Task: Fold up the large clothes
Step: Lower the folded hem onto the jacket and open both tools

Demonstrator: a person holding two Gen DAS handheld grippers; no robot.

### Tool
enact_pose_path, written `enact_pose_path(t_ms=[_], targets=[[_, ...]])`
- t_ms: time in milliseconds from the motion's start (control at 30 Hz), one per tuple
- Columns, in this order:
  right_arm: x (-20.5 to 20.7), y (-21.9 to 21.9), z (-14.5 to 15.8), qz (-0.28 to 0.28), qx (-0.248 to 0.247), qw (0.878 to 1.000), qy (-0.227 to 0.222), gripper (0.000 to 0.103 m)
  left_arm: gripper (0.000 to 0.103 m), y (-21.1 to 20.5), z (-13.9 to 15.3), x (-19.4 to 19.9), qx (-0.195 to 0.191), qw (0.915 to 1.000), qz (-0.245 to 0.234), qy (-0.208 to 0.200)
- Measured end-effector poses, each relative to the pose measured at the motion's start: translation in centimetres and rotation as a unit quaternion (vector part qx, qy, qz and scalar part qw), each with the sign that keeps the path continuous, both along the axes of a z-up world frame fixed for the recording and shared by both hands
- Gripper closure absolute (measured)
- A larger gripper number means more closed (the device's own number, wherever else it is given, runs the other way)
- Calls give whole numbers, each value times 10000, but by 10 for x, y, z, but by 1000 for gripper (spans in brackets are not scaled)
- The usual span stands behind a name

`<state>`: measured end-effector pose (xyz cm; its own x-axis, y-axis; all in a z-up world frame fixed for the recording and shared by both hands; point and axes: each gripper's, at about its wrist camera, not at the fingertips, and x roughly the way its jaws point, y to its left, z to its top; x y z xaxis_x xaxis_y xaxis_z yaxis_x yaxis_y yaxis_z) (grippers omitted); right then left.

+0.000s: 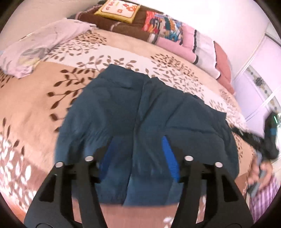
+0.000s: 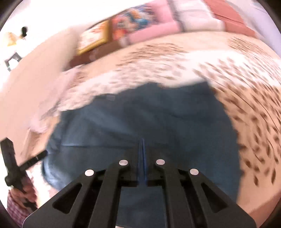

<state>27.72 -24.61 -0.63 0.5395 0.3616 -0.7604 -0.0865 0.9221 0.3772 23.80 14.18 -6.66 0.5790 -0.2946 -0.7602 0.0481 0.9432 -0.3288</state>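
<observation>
A large dark teal garment [image 1: 140, 108] lies spread and partly folded on the leaf-patterned bedspread [image 1: 35, 105]. In the left wrist view my left gripper [image 1: 138, 142] hovers over its near part. Its blue pads [image 1: 169, 157] stand wide apart and press on nothing. The right wrist view is blurred. It shows the same garment [image 2: 140, 119] under my right gripper [image 2: 142, 140], whose blue pads meet in a thin line, with no cloth visible between them. The right gripper [image 1: 270, 133] also shows at the far right of the left wrist view, held by a hand [image 1: 260, 173].
A crumpled lilac garment [image 1: 35, 47] lies at the far left of the bed. A yellow cushion [image 1: 117, 10], a brown blanket [image 1: 123, 26], a colourful pillow [image 1: 163, 24] and pink pillows [image 1: 175, 43] line the head end. A white wardrobe door [image 1: 254, 79] stands on the right.
</observation>
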Motion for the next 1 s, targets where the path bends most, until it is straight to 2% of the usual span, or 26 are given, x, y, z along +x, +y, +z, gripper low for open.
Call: enact_pose_path(t_ms=[100,167,267,367,400,500,567,633,667,767,833,900,1000], targets=[[33,42,0,320,106,9994,108,97,33,16,3,-34,52,9999,135,-63],[53,65,-8,409,53,9989,234,97,28,30,1,-57,64,9997,249,-59],[82,85,-33,381,-179,9970,649,97,23,52,-10,-80,-4,9991,408,93],[98,102,-71,303,-580,9911,1157,98,19,73,-29,-88,-364,9964,678,344],[100,102,-79,280,-648,9902,1204,100,19,78,-35,-87,-475,9947,798,432],[102,99,-94,187,-608,9903,1238,102,18,90,-56,-79,-1163,9834,1178,739],[101,99,-93,172,-594,9905,1229,102,17,89,-67,-69,-1636,9735,1333,875],[95,97,-81,175,-517,9926,1088,101,16,85,-71,-62,-1838,9692,1378,892],[86,94,-69,199,-397,9948,913,96,15,80,-72,-56,-1870,9687,1379,875],[47,87,-33,435,-295,9976,446,96,15,67,-79,-43,-1809,9688,1416,932],[16,83,-20,602,-337,9972,278,96,15,60,-84,-36,-1654,9697,1497,995],[-22,80,-20,785,-355,9959,282,96,15,58,-90,-32,-1660,9677,1599,1026],[-60,84,-41,992,-255,9933,541,96,14,58,-98,-26,-1716,9639,1762,1015]])
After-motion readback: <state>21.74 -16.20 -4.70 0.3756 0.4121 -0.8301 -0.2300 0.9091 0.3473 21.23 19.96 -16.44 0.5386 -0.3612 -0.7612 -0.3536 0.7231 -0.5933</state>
